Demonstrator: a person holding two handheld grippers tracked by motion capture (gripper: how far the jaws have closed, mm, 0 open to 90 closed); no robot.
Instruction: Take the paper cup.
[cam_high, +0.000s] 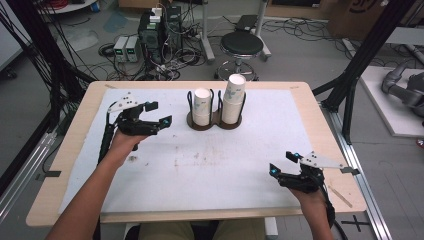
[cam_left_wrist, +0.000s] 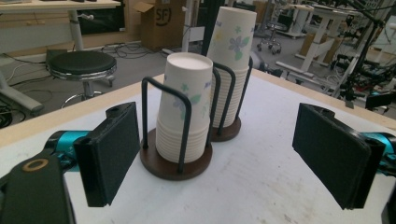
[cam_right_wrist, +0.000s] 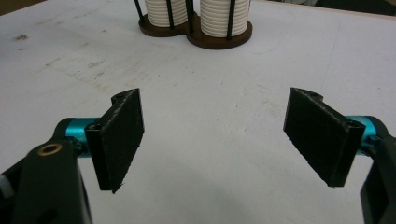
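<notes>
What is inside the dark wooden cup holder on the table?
The cup holder holds two stacks of upside-down paper cups inside its wire posts: a shorter stack and a taller stack. Each stack's lower cups show only their rims; anything beneath the stacks is covered.

Black round stool (cam_high: 242, 46) on grey floor beyond table's far edge, also in left gripper view (cam_left_wrist: 82, 65). Computer tower (cam_high: 152, 30) and small white boxes (cam_high: 126, 48) left of stool, amid tangled cables (cam_high: 172, 62). Cardboard box (cam_left_wrist: 161, 21) against far wall. Black frame struts (cam_high: 367, 47) at right. White platform (cam_high: 387, 102) on floor at far right.
</notes>
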